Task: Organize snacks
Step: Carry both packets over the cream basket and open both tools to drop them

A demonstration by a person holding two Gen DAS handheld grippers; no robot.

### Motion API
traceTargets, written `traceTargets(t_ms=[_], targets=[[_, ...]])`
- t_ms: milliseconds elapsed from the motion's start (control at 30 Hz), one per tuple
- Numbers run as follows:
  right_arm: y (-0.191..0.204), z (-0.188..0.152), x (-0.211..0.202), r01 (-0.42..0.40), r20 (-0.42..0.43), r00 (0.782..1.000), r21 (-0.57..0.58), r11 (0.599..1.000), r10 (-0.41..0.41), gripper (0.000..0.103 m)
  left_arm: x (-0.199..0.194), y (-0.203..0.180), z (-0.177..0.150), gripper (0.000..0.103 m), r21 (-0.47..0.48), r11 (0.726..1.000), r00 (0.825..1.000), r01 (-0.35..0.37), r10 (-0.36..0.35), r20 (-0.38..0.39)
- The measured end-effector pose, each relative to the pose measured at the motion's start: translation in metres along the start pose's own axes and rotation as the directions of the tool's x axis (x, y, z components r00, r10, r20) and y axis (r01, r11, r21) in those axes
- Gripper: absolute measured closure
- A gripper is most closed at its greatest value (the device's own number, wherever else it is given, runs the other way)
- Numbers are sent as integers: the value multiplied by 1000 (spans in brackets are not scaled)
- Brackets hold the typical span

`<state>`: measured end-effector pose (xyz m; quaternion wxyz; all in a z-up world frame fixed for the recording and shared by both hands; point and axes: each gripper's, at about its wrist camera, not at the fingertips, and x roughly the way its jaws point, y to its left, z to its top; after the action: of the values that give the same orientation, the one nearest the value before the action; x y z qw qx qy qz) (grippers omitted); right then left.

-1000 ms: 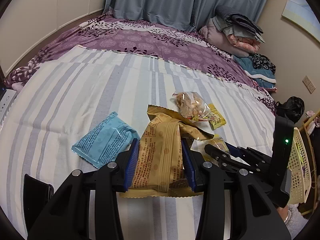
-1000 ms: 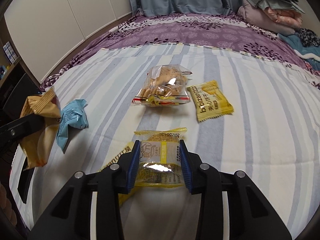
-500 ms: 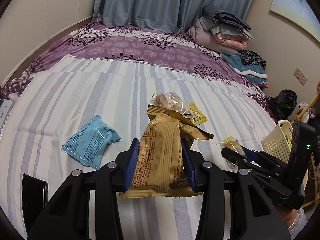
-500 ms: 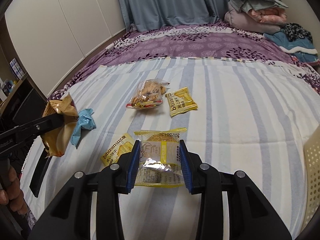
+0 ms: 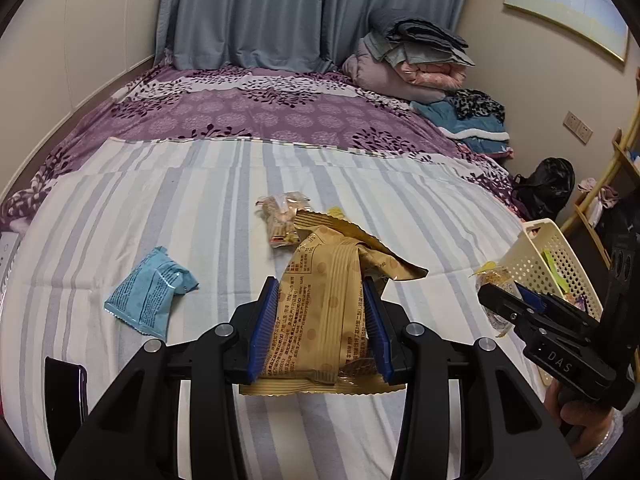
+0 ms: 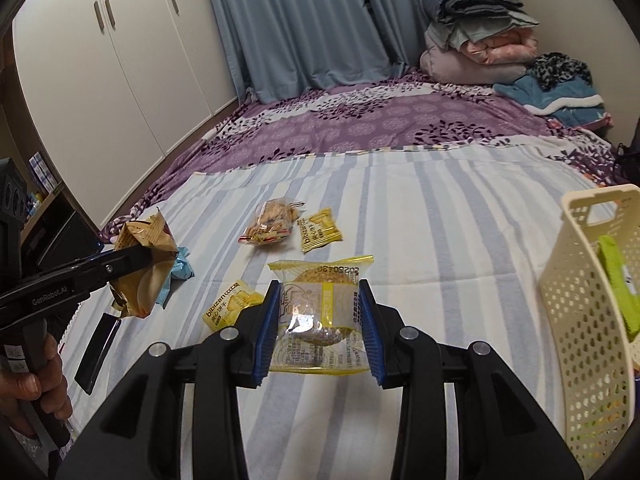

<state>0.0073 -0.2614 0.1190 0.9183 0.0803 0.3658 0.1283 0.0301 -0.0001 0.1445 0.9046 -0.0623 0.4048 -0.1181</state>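
Observation:
My left gripper (image 5: 322, 324) is shut on a tan snack packet (image 5: 320, 304), held above the striped bed sheet (image 5: 200, 208). My right gripper (image 6: 318, 328) is shut on a clear-and-yellow wrapped round cake (image 6: 318, 312), also lifted off the bed. A cream perforated basket (image 6: 584, 320) stands at the right bed edge with a green packet inside. On the sheet lie a blue packet (image 5: 150, 292), a clear bag of biscuits (image 6: 270, 220) and two small yellow packets (image 6: 320, 230) (image 6: 230, 308). In the right wrist view the left gripper (image 6: 140, 258) holds the tan packet at the left.
Folded quilts and clothes (image 5: 416, 60) are piled at the far right corner of the bed. A dark phone-like slab (image 6: 98, 346) lies near the bed's left front edge. White wardrobe doors (image 6: 120, 60) line the left wall. A black bag (image 5: 544, 188) sits on the floor beside wooden shelving.
Both grippers have risen and drawn back from the bed with their packets still held. The cream basket has come into view at the right.

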Motion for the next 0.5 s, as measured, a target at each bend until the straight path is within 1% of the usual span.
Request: traceTargets(t_ms=[267, 500], targets=[[-33, -7, -43, 38, 61, 997, 43, 998, -41, 65, -9, -34, 2, 60, 60, 998, 1000, 25, -25, 4], [-78, -16, -89, 102, 123, 986, 110, 989, -116, 65, -11, -72, 2, 60, 120, 991, 998, 64, -64, -2]])
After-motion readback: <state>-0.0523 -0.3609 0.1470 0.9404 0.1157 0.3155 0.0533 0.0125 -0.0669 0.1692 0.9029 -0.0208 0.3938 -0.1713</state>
